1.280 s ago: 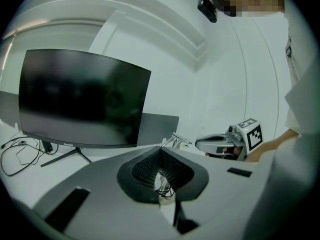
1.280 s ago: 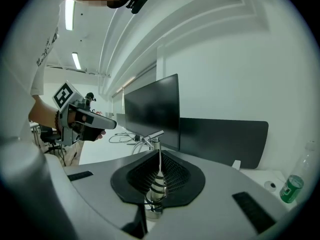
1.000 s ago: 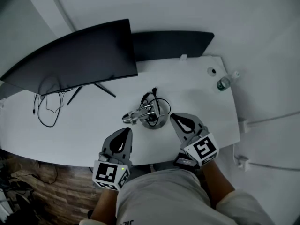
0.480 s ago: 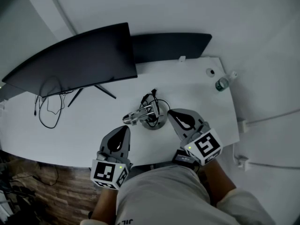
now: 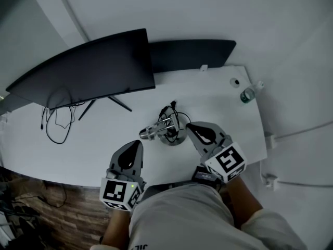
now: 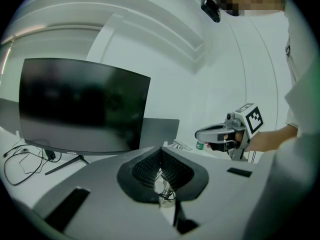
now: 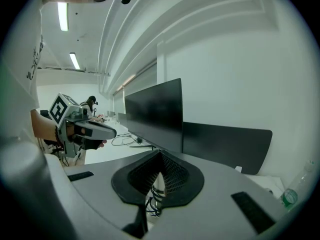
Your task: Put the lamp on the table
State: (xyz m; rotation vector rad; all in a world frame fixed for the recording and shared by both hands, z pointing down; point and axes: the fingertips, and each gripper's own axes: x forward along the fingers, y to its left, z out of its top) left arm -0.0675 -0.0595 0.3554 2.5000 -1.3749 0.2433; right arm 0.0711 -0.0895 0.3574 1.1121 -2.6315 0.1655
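Flanking the lamp sit left tongs, right tongs.

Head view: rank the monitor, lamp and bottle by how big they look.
monitor: largest
lamp: clearly smaller
bottle: smallest, though it sits farther from the camera, so its real size against the lamp is unsure

Lamp sits on table near front edge, between left gripper and right gripper. Monitor behind-left; cables below its left end. Bottle at right edge.
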